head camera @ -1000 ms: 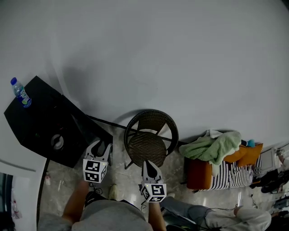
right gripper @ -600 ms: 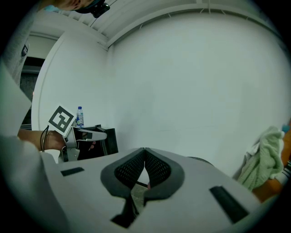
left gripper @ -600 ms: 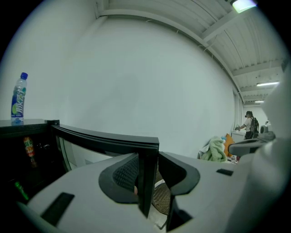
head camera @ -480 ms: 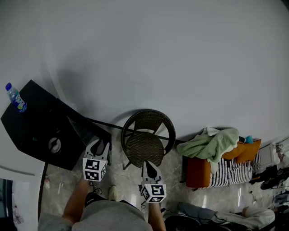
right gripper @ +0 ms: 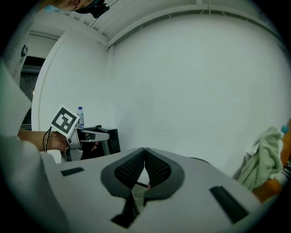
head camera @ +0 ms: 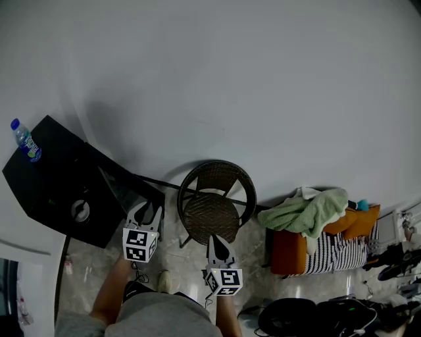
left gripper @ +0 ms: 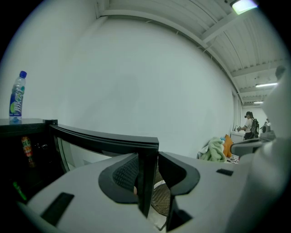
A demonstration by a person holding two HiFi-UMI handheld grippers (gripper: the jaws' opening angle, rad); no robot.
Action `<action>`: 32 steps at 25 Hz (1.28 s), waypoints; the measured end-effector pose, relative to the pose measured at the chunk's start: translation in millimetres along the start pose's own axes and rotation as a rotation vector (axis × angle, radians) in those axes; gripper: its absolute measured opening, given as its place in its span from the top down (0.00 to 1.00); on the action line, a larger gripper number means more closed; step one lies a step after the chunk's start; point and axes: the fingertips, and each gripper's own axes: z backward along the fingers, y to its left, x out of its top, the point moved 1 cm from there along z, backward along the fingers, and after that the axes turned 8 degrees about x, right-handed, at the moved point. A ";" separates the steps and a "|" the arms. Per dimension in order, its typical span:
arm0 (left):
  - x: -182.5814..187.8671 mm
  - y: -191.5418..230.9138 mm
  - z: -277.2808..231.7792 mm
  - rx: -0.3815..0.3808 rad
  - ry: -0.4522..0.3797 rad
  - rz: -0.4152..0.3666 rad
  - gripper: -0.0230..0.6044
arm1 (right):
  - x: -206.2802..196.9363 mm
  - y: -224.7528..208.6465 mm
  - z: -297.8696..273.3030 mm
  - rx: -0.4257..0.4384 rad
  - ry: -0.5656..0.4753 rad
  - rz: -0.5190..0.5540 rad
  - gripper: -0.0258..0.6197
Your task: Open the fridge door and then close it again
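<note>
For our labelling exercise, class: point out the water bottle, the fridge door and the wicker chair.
water bottle [head camera: 27, 142], head view, its body.
fridge door [left gripper: 104, 139], left gripper view, top frame.
wicker chair [head camera: 212, 217], head view, seat.

A plain white wall [head camera: 263, 79] stands ahead of the left gripper [head camera: 148, 212] and the right gripper [head camera: 214, 240]. Just ahead of the right one, a round wicker chair [head camera: 214, 210] stands on a glossy pale floor [head camera: 258, 245]. Farther to its right, an orange seat [head camera: 288, 253] bears a green cloth [head camera: 309, 212] and a striped cushion [head camera: 335, 253]. A ceiling light [left gripper: 244, 5] glows high on that side.
</note>
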 end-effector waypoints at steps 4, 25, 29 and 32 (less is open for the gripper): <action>3.0 -1.1 8.9 -0.019 -0.010 -0.003 0.73 | 6.9 9.3 -5.4 0.033 -0.006 0.014 0.92; 13.3 67.7 117.1 0.171 -0.089 0.026 0.73 | 40.1 95.0 -48.8 0.262 -0.056 0.086 0.92; 7.0 81.2 138.0 0.226 -0.088 0.036 0.80 | 43.5 108.7 -54.5 0.301 -0.057 0.097 0.92; -1.1 87.9 151.9 0.260 -0.079 0.039 0.84 | 43.3 116.3 -57.7 0.328 -0.053 0.101 0.92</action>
